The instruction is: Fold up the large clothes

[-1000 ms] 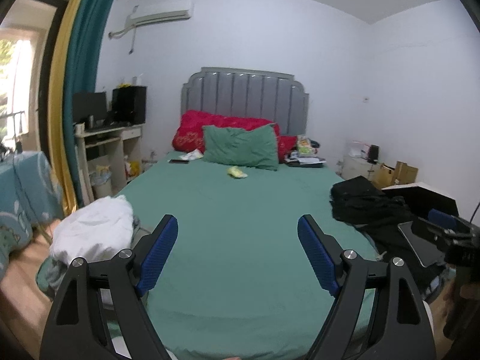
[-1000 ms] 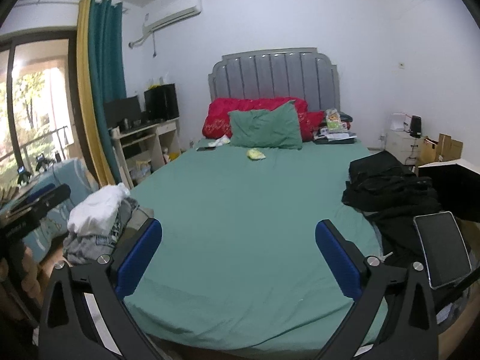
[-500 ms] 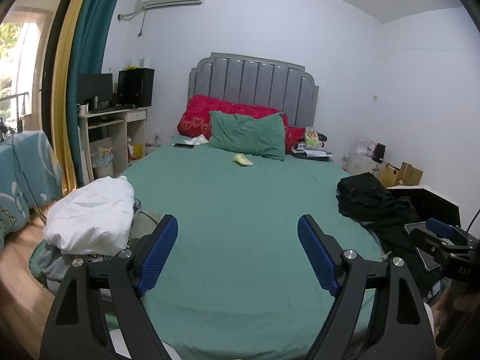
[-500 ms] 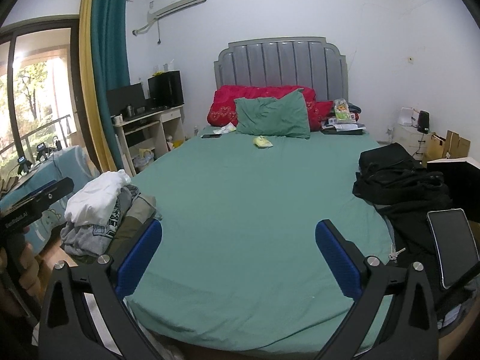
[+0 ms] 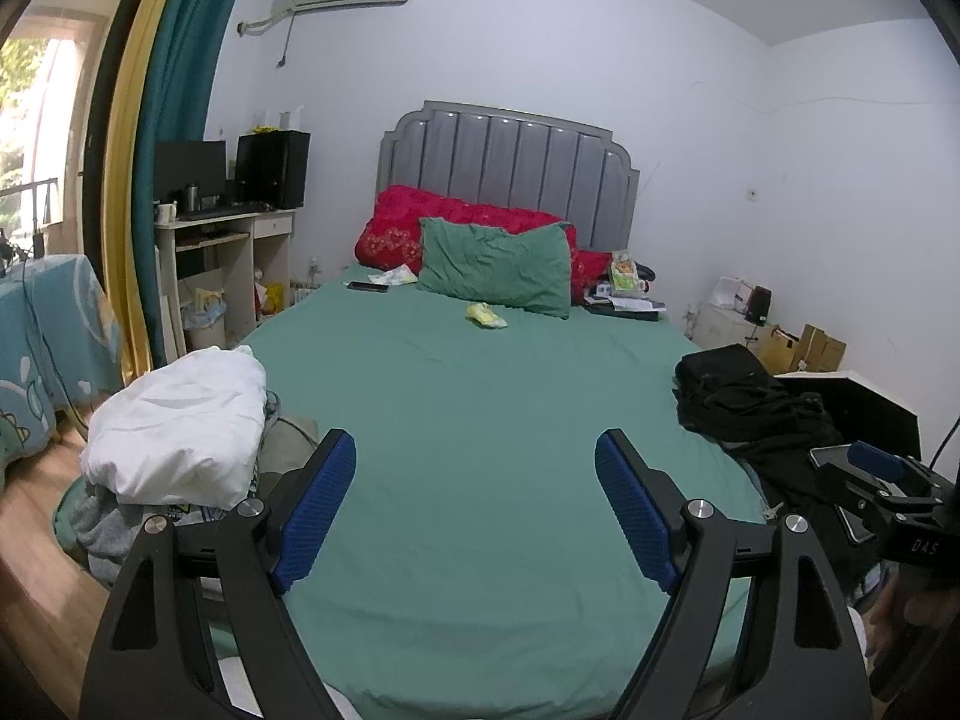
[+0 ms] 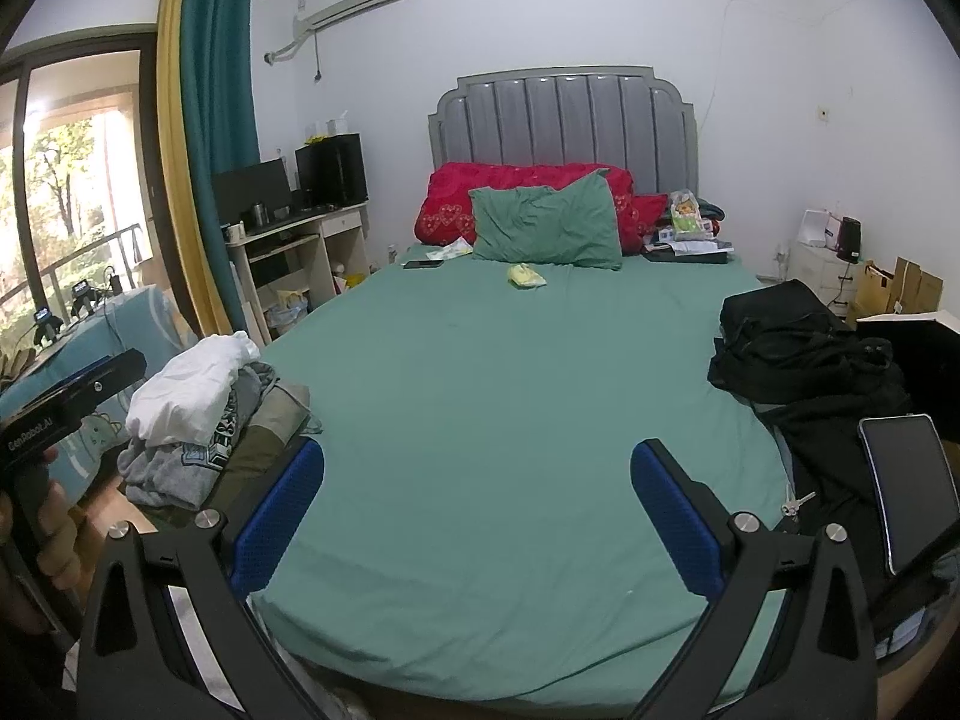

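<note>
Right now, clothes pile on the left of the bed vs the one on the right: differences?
The left pile is topped by a white garment over grey ones; the right pile is all black. The left pile is stacked in a heap at the bed's corner; the right pile sprawls along the edge. Both are unfolded, and neither gripper is touching them.

We see the bed (image 6: 480,420) ahead: a clothes pile (image 6: 198,414) at its left edge, a backpack (image 6: 780,336) on its right, pillows (image 6: 546,228) against the headboard (image 6: 564,114) behind.

Matt green cotton-looking bed sheet (image 6: 498,396), faintly creased; beside its left edge, rumpled white cloth garment (image 6: 186,390); glossy black tablet (image 6: 909,498).
</note>
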Demonstrator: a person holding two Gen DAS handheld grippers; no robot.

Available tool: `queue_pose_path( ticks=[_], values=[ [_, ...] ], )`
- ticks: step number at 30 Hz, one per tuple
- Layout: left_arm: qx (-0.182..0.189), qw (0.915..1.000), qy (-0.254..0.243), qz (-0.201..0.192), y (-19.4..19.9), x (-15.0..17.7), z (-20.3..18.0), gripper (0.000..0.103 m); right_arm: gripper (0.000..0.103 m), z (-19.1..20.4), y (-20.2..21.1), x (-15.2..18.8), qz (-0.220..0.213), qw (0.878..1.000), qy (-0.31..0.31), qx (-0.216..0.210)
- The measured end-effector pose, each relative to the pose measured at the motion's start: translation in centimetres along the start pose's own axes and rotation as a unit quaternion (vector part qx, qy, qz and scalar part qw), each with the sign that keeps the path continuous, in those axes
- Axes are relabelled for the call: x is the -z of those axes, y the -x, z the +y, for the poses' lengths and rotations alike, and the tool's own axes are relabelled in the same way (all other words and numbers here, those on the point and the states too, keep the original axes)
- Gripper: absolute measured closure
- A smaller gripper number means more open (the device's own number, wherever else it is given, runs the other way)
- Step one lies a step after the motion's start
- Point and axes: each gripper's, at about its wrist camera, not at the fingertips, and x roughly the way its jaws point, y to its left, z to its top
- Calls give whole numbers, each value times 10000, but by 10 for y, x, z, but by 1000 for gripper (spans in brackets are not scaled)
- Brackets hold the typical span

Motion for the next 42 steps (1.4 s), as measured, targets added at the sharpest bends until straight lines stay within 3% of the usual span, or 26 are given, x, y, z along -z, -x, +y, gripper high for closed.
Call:
queue_pose_path(
  ticks=[42],
  values=[
    [6, 10000, -5, -27, 2, -4, -2, 18, 2, 1, 1, -2, 30, 10000, 25, -13]
  ],
)
